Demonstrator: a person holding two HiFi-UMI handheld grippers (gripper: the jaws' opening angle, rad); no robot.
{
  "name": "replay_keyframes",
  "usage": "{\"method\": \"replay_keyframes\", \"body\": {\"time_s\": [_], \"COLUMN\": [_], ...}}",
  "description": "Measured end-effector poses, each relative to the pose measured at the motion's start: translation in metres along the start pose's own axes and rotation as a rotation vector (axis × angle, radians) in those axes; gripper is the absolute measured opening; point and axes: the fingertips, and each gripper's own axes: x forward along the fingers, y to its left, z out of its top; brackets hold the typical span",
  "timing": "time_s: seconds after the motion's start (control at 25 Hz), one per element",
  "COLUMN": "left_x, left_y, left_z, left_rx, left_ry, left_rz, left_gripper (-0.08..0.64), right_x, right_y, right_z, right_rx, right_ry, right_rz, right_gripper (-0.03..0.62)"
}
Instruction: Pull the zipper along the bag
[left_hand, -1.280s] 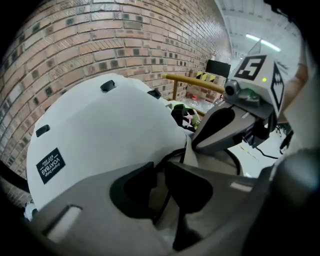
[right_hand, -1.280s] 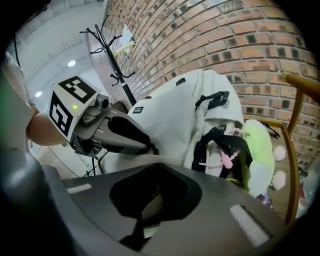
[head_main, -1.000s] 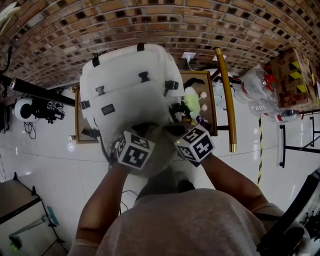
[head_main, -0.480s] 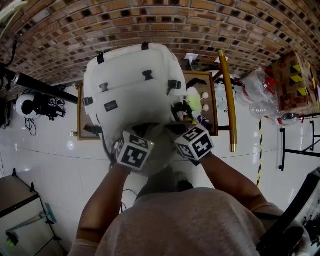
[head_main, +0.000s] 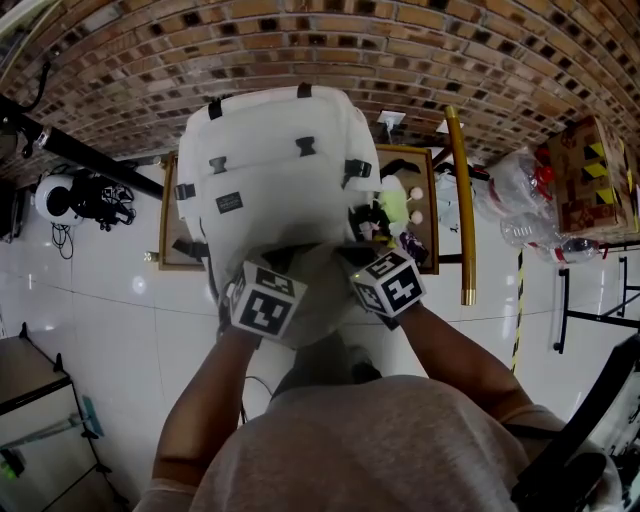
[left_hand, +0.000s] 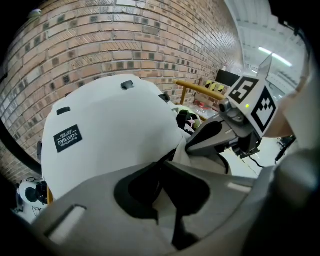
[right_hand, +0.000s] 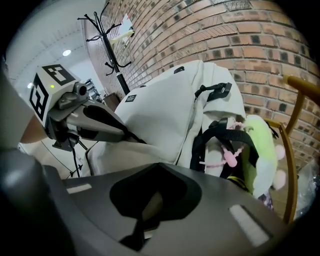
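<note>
**Both grippers set at the backpack's near end, pull about to start**

The white backpack (head_main: 270, 170) stands on a wood-framed surface (head_main: 166, 215) and covers it from the left edge past the middle. A green plush toy (head_main: 395, 205) sits by the right edge. The left gripper (left_hand: 164, 175) is clamped on a fold of the backpack's fabric at its near end. The right gripper (right_hand: 152, 197) is closed on a small pale piece, probably the zipper pull (right_hand: 149, 205). The zipper looks barely travelled. Next, the left should brace the fabric taut while the right draws the pull steadily along the track.
</note>
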Motion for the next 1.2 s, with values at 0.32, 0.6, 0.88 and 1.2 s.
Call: {"method": "replay_keyframes", "body": {"time_s": [0.32,0.6,0.88,1.2], "left_x": [-0.017,-0.029,-0.044,-0.063], "left_y": [0.020,0.031,0.040,0.053], "left_z": [-0.009,-0.022,-0.043,-0.068], "left_rx": [-0.063,-0.093,-0.150,-0.220], "left_ry": [-0.018,-0.010,-0.012,-0.023], "left_rz": [0.035,0.068,0.113,0.159], "left_gripper": [0.011,0.011,0.011,0.011], "right_x": [0.004,0.005,0.006,0.007], "right_y": [0.002,0.001,-0.001,0.000], "right_z": [0.001,0.001,-0.001,-0.002], "right_rx": [-0.009,-0.011,-0.024,-0.041], "right_ry": [0.023,0.035,0.043,0.058], "right_rz": [-0.009,-0.011,-0.019,-0.030], "right_gripper": [0.000,0.000,0.000,0.000]}}
